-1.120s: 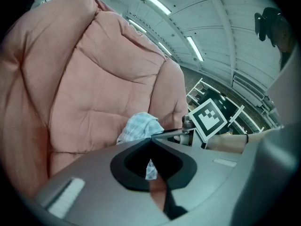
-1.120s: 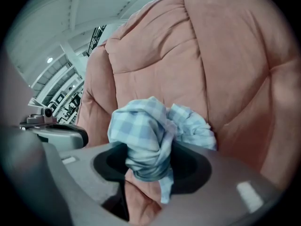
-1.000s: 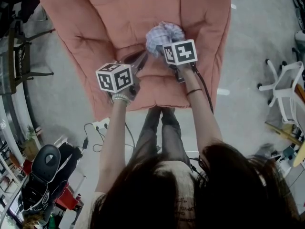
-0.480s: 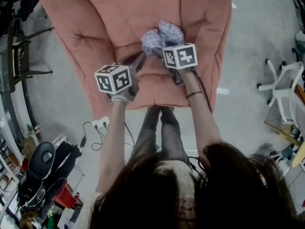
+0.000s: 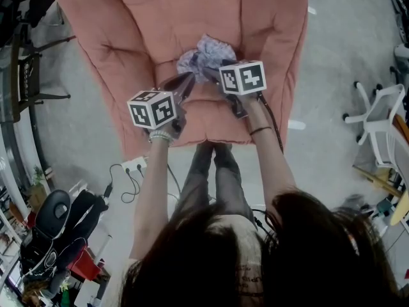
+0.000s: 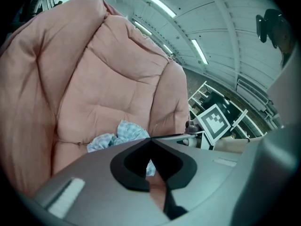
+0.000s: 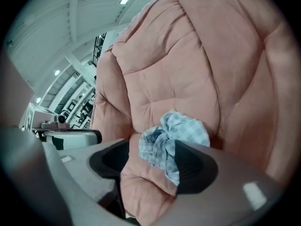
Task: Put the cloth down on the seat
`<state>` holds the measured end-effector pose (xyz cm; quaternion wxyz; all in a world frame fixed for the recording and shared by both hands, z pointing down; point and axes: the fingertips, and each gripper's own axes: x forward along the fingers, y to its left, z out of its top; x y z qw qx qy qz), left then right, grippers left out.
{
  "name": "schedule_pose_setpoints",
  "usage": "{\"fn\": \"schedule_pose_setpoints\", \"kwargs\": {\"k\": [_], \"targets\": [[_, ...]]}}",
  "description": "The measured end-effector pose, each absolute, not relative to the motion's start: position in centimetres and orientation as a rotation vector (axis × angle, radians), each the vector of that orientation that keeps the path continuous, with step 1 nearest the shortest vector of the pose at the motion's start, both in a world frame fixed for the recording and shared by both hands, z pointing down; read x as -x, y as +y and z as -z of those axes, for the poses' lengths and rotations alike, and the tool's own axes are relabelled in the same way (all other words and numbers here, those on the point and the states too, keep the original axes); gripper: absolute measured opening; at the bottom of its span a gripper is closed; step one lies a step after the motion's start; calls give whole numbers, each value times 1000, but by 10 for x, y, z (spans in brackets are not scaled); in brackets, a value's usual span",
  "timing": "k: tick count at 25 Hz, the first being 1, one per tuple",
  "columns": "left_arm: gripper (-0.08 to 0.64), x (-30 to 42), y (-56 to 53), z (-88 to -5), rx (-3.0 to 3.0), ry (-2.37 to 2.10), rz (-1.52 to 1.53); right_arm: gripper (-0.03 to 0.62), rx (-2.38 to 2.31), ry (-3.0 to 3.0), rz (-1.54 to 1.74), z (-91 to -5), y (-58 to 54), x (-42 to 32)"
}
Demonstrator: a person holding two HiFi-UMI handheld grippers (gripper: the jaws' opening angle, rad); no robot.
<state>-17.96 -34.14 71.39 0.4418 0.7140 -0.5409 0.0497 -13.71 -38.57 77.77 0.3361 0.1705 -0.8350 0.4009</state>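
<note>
A crumpled blue-and-white checked cloth (image 5: pixel 203 57) lies on the seat of a pink padded chair (image 5: pixel 172 11), where the seat meets the backrest. My right gripper (image 5: pixel 215 74) stands just in front of it with its jaws wide open. In the right gripper view the cloth (image 7: pixel 173 134) rests on the cushion between the jaws, brushing the right one, with no pad pressing on it. My left gripper (image 5: pixel 186 82) hovers beside it over the seat, jaws shut on nothing. In the left gripper view the cloth (image 6: pixel 120 133) shows just beyond the closed tips.
The chair's front edge (image 5: pixel 204 133) is right below both grippers, with the person's legs (image 5: pixel 217 171) against it. A white office chair (image 5: pixel 377 120) stands at the right. Cables (image 5: pixel 128 171) and a black chair (image 5: pixel 54 226) lie at the lower left.
The right jaws have spread and the cloth has dropped out of them, settling lower and to the left on the seat. Both grippers have barely shifted.
</note>
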Motion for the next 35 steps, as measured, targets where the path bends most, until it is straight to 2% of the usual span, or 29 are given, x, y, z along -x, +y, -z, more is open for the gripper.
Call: {"fn": "schedule_pose_setpoints", "kwargs": {"k": [11, 17, 35], "targets": [[-2, 178, -325, -686, -1789, -1381, -93, 276, -471, -2248, -1046, -740, -374, 131], [-2, 168, -316, -653, -1826, -1397, -54, 228, -510, -2323, -1045, -700, -361, 123], [-2, 134, -288, -546, -2016, -1386, 22, 152, -646, -2488, -1045, -584, -326, 95]]}}
